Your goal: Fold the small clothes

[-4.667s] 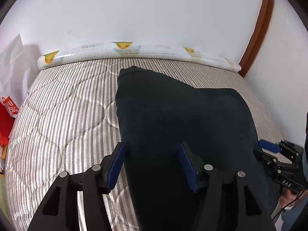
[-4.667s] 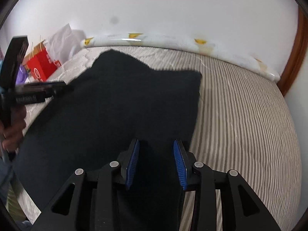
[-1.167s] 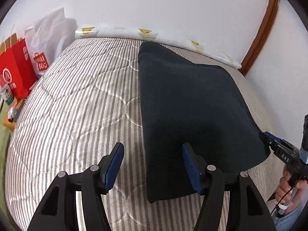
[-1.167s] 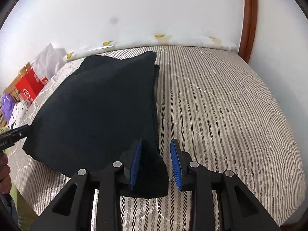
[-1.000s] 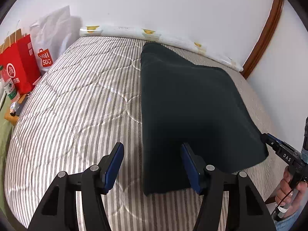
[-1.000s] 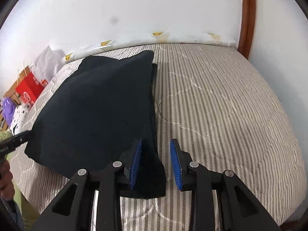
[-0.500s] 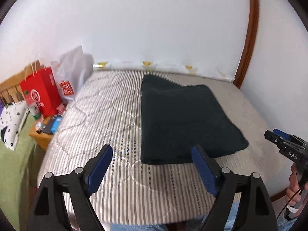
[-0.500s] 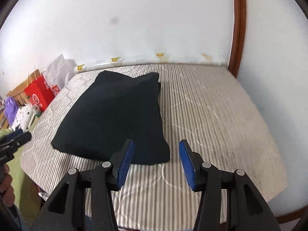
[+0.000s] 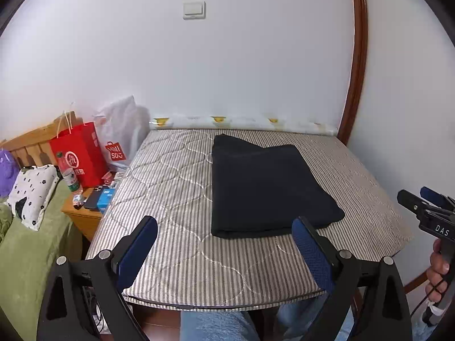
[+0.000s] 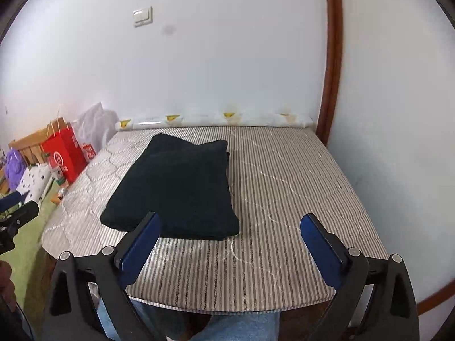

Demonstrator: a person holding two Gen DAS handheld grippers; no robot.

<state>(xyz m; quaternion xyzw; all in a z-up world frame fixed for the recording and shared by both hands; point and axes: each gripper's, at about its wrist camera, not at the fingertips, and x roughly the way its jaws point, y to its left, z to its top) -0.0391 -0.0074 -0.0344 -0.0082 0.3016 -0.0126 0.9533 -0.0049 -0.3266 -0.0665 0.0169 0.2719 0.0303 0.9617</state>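
Now | left gripper [image 9: 224,237] just opened wide, empty | right gripper [image 10: 231,234] likewise

Folded garment [image 9: 264,182] lies on mattress [image 9: 176,187], bags [image 9: 82,153] left.

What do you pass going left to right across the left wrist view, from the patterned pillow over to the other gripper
Black-and-white patterned pillow → red paper bag → white shopping bag → folded dark garment on the striped mattress → right gripper, held in a hand.
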